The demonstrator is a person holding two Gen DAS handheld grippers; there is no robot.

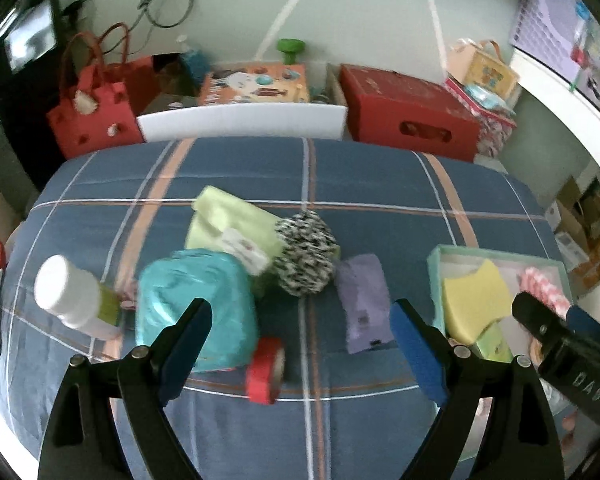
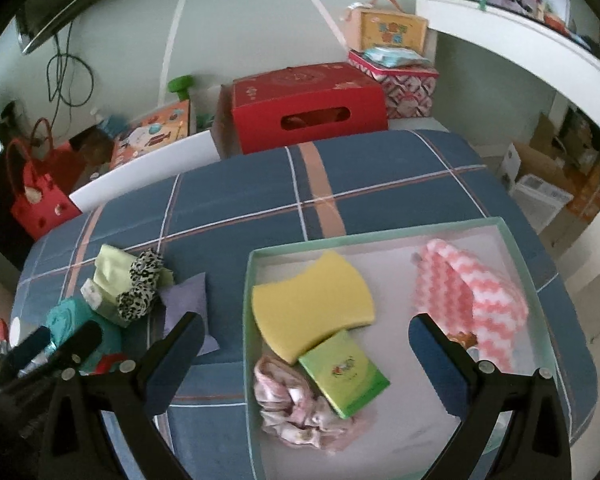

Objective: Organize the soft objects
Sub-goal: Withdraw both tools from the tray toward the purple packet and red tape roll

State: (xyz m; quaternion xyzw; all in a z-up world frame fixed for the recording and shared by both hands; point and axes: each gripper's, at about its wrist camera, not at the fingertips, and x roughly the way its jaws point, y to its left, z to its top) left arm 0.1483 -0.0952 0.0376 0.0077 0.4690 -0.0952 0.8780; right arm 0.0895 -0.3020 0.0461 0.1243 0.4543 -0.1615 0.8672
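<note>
Both grippers hang over a blue plaid cloth (image 1: 380, 184) with their jaws spread wide and nothing between the pads. In the left wrist view the left gripper (image 1: 300, 344) sits at the bottom centre of the frame, above a loose cluster of things: a teal soft bundle (image 1: 196, 300) at lower left of centre, a pale green pack (image 1: 232, 224) just above it, a black-and-white speckled scrunchie (image 1: 306, 254) touching that pack on its right, and a lilac pouch (image 1: 364, 304) right of the scrunchie. A red tape roll (image 1: 266, 370) lies just below the teal bundle, and a white-capped bottle (image 1: 72, 292) lies on its side at the left. In the right wrist view the right gripper (image 2: 306, 352) sits at the bottom, over the near left part of a mint-rimmed shallow box (image 2: 380, 236) that fills the lower right of the frame. Inside the box a yellow sponge (image 2: 312, 304) lies at upper left, a green carton (image 2: 344, 372) overlaps its lower edge, a pink floral scrunchie (image 2: 296, 412) sits at the bottom left beside the carton, and a pink-and-white zigzag cloth (image 2: 476, 304) is bunched at the right. Beyond the cloth, at the top of both views, stands a red cardboard box (image 2: 308, 104).
</note>
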